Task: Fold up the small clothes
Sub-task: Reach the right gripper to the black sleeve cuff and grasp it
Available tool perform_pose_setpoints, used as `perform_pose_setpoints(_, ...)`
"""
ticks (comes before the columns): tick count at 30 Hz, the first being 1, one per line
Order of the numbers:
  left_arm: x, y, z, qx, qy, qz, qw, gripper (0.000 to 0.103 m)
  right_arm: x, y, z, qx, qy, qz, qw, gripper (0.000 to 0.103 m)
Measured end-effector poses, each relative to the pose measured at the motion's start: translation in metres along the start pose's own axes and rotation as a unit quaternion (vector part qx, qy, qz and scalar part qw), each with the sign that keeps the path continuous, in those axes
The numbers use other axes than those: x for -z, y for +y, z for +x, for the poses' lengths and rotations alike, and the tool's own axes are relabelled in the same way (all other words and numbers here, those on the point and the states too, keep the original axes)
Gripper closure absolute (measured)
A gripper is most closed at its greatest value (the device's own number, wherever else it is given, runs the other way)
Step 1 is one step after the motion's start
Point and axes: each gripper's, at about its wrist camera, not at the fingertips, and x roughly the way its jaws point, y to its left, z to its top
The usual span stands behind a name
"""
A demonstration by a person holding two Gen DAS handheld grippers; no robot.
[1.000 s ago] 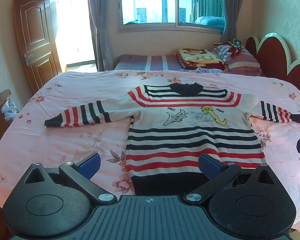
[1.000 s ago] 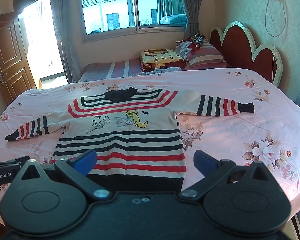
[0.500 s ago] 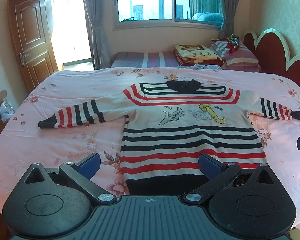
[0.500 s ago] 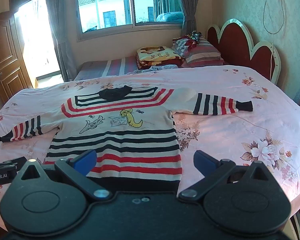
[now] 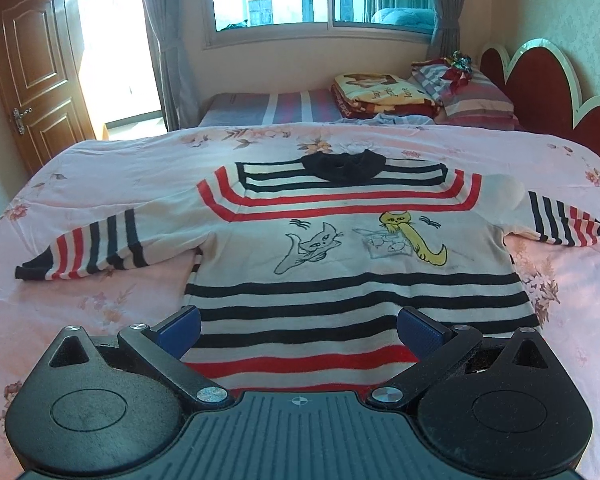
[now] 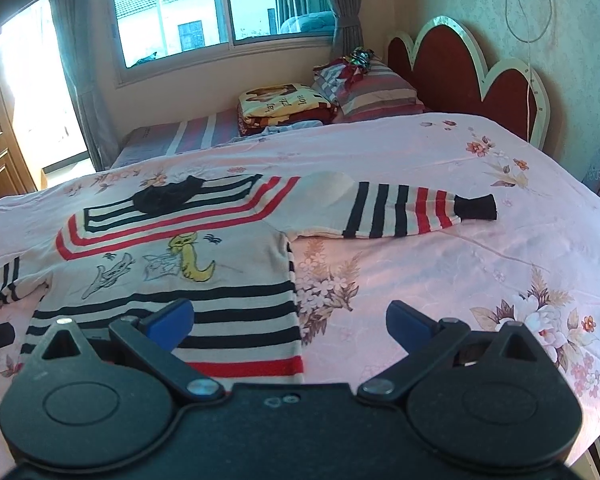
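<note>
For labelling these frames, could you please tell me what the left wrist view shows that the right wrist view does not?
Only the left wrist view shows the whole left sleeve and the door's handle. Only the right wrist view shows the right sleeve's black cuff entire and the wall cord. Both show the striped sweater flat on the bed, and an open gripper: left gripper, right gripper.

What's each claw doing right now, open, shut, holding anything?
Left claw: open, empty, over the lower part of the striped knitted cat sweater.
Right claw: open, empty, over the sweater's right edge and the pink floral bedsheet.
</note>
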Motion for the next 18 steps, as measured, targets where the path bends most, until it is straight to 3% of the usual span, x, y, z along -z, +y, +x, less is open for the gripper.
perform_pose_setpoints(7,-0.029,-0.038,0.069,-0.009,0.012,0.011,0.9998,0.0,-0.031,-0.064,0.079,0.05,0.018,0.031,0.998,0.004)
perform_pose_setpoints(9,-0.038,-0.047,0.09,-0.014,0.023,0.01,0.9996,0.0,-0.039,-0.084,0.1,0.062,0.026,0.05,0.997,0.009)
perform_pose_setpoints(11,-0.045,-0.055,0.107,-0.015,0.033,0.009,0.9993,0.0,-0.045,-0.106,0.122,0.073,0.038,0.069,0.994,0.025)
perform_pose_setpoints(12,-0.048,-0.059,0.116,-0.018,0.036,0.009,0.9991,0.0,-0.048,-0.115,0.132,0.074,0.045,0.078,0.993,0.028)
perform_pose_setpoints(18,-0.061,-0.083,0.151,-0.031,0.051,0.023,0.998,0.0,-0.058,-0.159,0.182,0.093,0.075,0.111,0.987,0.03)
